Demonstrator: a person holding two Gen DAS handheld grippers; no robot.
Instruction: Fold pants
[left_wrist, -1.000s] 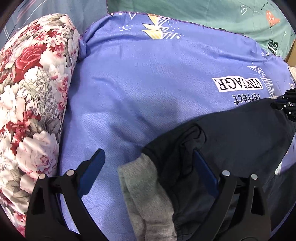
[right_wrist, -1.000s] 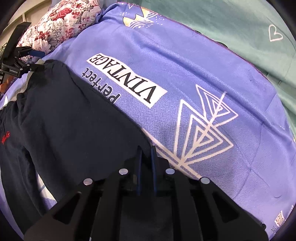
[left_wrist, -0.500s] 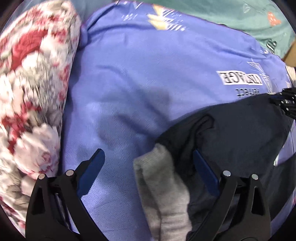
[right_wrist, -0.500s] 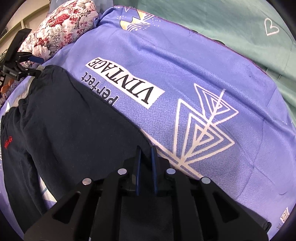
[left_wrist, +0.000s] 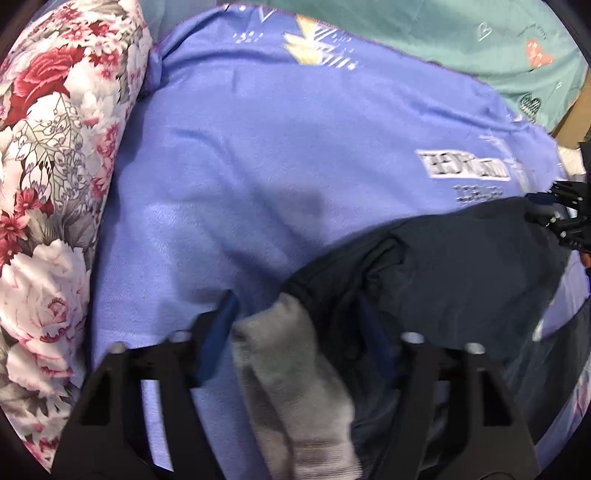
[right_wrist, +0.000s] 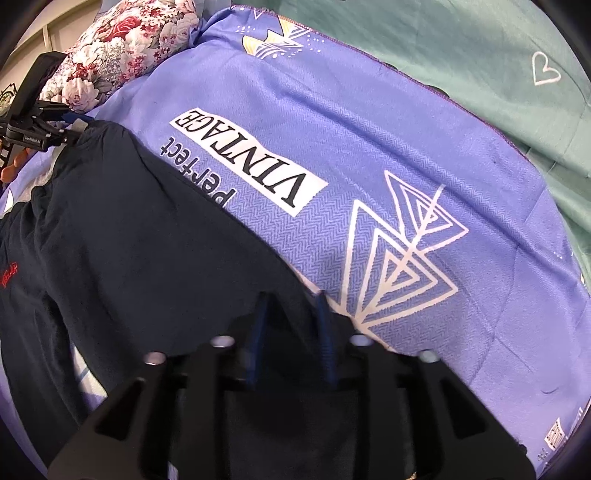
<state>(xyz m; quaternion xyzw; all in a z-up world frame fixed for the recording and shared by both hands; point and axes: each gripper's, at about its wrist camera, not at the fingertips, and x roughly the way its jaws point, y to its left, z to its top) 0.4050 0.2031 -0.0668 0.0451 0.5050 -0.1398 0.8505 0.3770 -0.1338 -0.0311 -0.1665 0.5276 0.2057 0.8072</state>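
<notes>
Both grippers have changed their spread since the earlier frames: the left gripper (left_wrist: 295, 317) has just been closing from wide apart to about half, with the bunched end of the pants (right_wrist: 140, 236) between its blue pads, though blur hides whether the pads press on the cloth, while the right gripper (right_wrist: 291, 314) has just been opening from a tight pinch, and its two blue pads now stand apart over the dark fabric's edge without squeezing it. Nearest the left wrist camera, one grey ribbed cuff (left_wrist: 291, 373) lies turned out of the dark navy cloth, just beside the left pad. The single pair of pants lies spread across the near side of the bed, stretched between the two grippers, with a small red mark near one edge in the right wrist view. Beneath it lies one purple-blue blanket (right_wrist: 369, 129) printed with "perfect VINTAGE" and a white triangle design, smooth apart from soft creases. Beyond the blanket's stitched far edge is one teal sheet (right_wrist: 480, 55) with small heart prints. One floral pillow (left_wrist: 48, 184), red and white roses, rests against the blanket's left side. A strip of pale wall shows at the far top left of the right wrist view.
</notes>
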